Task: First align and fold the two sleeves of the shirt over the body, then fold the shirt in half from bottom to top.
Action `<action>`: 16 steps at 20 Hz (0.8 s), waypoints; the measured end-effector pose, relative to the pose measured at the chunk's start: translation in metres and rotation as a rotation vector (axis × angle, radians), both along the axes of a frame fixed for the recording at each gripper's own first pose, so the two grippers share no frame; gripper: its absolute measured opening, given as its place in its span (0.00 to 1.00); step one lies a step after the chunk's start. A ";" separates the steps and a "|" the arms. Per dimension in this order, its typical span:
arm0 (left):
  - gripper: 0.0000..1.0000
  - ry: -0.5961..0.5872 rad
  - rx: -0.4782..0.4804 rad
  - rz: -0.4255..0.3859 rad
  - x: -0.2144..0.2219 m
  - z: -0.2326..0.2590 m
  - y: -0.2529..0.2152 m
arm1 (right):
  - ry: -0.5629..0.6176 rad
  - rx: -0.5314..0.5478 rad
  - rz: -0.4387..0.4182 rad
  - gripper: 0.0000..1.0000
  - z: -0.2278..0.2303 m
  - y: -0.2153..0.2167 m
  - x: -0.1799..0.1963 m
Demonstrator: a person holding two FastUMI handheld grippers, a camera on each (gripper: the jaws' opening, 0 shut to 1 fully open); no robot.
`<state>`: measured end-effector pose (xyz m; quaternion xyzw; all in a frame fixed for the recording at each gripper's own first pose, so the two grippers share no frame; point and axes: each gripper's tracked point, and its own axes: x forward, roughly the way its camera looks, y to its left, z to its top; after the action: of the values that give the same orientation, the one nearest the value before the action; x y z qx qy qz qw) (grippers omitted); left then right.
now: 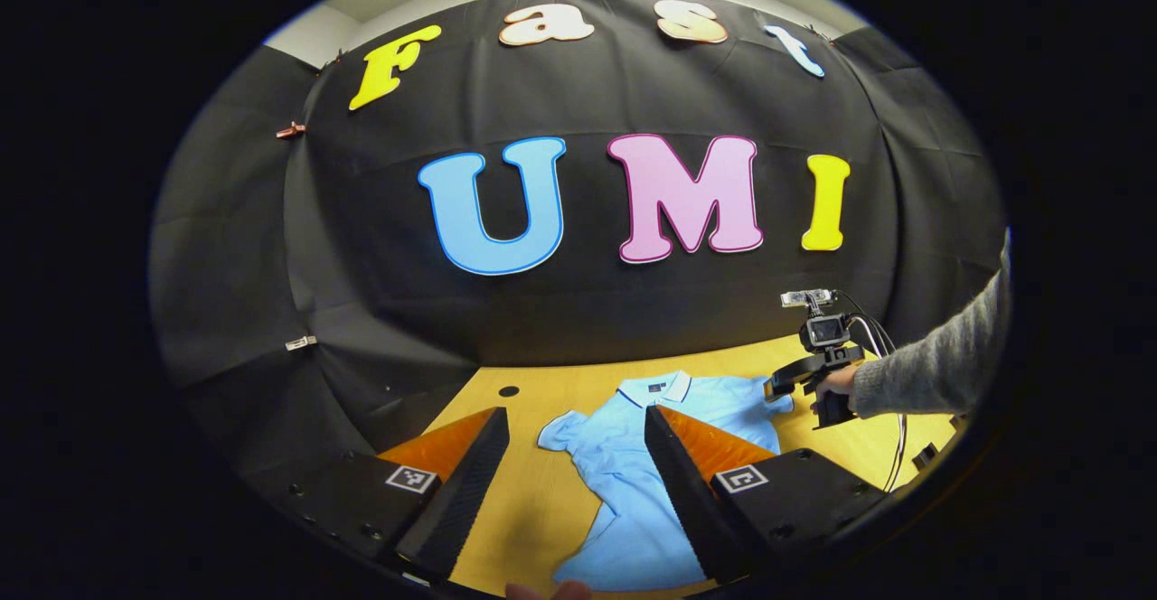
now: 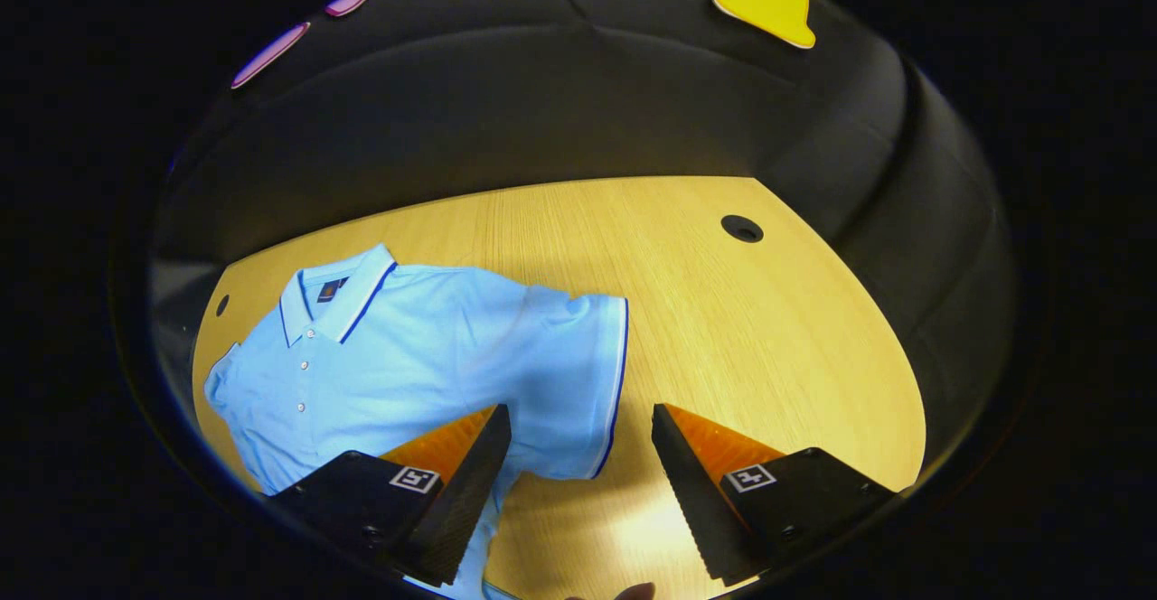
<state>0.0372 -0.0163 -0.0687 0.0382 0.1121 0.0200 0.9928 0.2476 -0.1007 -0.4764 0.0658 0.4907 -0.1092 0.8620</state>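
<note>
- Left gripper view: my left gripper (image 1: pixel 577 455) hangs with jaws spread wide, empty, above the light-blue shirt (image 1: pixel 624 492) lying flat on the wooden table (image 1: pixel 533 501); my right gripper (image 1: pixel 785 385) hovers by its far sleeve.
- Right gripper view: my right gripper (image 2: pixel 580 455) gapes empty over that sleeve (image 2: pixel 578 374).

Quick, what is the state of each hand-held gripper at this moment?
Left hand-held gripper: open, holding nothing, above the shirt.
Right hand-held gripper: open, holding nothing, its fingers on either side of the sleeve edge.
</note>
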 end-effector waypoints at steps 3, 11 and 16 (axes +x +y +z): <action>0.96 0.016 0.008 0.007 0.001 -0.005 0.001 | 0.045 0.014 -0.019 0.98 -0.017 -0.001 0.001; 0.96 0.043 0.007 0.031 0.003 -0.017 0.009 | 0.027 0.046 0.010 0.47 -0.021 0.019 0.008; 0.96 0.063 0.010 0.037 0.000 -0.023 0.013 | 0.032 0.063 -0.041 0.09 -0.021 0.027 0.010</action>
<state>0.0375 -0.0034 -0.0919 0.0414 0.1439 0.0378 0.9880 0.2580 -0.0739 -0.4971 0.1013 0.5063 -0.1123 0.8490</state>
